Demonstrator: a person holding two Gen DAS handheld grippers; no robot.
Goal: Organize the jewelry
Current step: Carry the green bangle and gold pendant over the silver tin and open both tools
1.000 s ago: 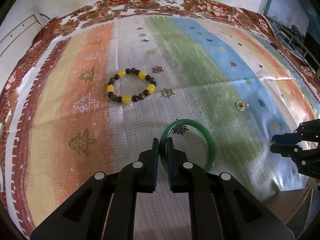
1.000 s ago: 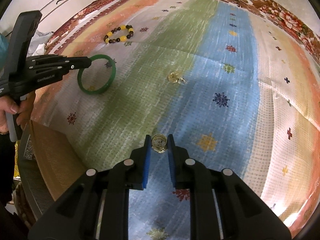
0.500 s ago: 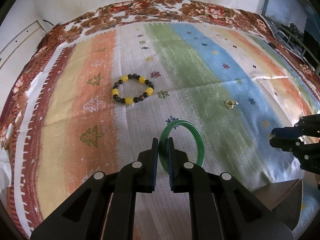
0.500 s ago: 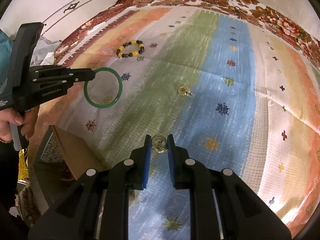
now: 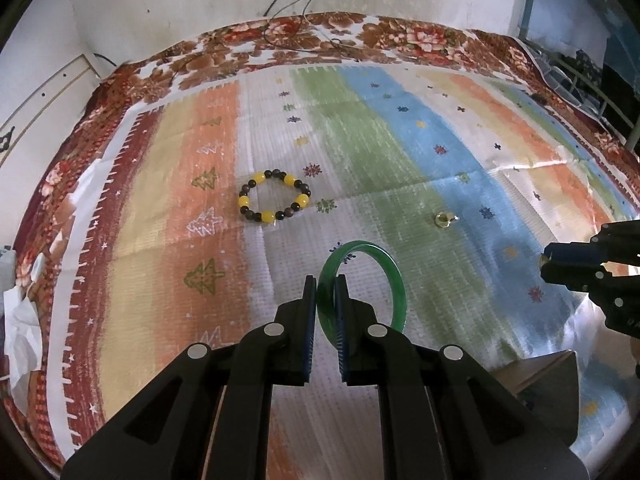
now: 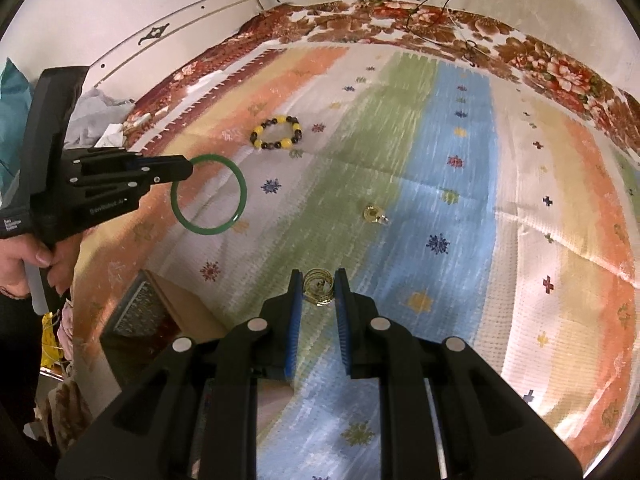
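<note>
Now | left gripper clamps the smooth green glass-like bangle by its rim, clear of the striped cloth | right gripper pinches a small gold coiled ring likewise | likely both bound for the brown box.

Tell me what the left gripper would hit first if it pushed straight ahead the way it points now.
Likely bare striped cloth. The left gripper, shut on the green bangle, points steeply down at it. The beaded bracelet lies farther on, to the left, though depth is unclear.
</note>
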